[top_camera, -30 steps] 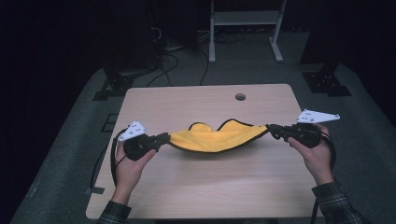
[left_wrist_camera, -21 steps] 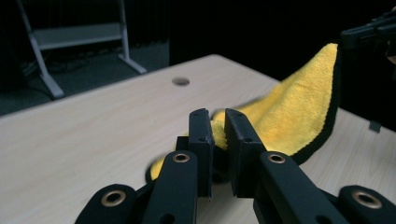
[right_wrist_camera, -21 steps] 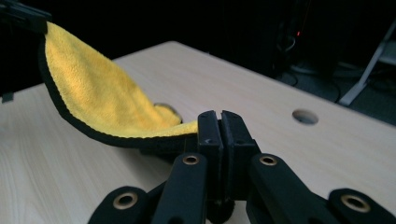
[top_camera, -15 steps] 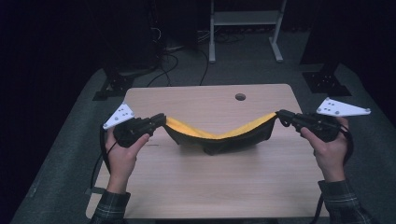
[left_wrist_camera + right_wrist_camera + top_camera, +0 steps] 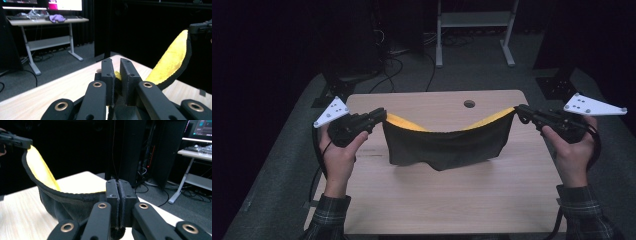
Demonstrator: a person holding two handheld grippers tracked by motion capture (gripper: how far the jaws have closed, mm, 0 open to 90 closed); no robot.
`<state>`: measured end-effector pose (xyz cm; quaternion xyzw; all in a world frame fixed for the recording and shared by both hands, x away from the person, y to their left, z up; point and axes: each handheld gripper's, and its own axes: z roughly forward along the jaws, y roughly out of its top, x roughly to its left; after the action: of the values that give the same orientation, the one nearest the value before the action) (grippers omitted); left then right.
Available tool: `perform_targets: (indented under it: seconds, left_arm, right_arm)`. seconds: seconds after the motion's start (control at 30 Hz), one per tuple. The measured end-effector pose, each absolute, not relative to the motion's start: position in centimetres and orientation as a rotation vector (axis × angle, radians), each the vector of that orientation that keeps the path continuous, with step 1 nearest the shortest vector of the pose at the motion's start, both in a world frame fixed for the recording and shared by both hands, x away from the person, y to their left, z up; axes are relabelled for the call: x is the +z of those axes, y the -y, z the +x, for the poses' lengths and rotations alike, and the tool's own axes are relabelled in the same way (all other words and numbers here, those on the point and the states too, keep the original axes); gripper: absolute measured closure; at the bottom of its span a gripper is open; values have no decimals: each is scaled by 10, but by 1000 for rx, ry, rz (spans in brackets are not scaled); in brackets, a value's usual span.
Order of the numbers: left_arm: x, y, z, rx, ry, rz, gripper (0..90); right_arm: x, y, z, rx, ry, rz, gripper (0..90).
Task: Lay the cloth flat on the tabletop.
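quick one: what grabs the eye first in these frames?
The cloth, dark grey outside with a bright yellow lining, hangs stretched above the middle of the wooden table, sagging between its two pinched corners. The left tongs grip its left corner and the right tongs its right corner, both shut on the fabric. After that, the white three-cornered plates on each tool stand out against the dark room.

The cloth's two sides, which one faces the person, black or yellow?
The black side of the cloth faces the person; the yellow side shows along the top edge, facing away.
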<state>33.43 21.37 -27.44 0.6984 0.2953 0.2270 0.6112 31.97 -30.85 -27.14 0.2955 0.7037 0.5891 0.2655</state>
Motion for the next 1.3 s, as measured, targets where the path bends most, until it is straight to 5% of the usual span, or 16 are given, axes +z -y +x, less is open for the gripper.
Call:
perform_targets:
  seconds: [0.37,0.73,0.93,1.3]
  left_arm:
    - [-270,-212,344,531,-685,1613,818]
    - [-263,-210,405,556,-722,1568,818]
    - [-258,-211,401,584,-690,1547,818]
    - [-316,-219,387,456,-763,1642,818]
  right_arm:
    - [-259,308,322,1589,-1877,784,864]
    - [-259,300,389,1566,-1887,865,864]
    - [-246,296,390,1587,-1857,822,864]
    - [-314,301,375,1559,-1985,893,864]
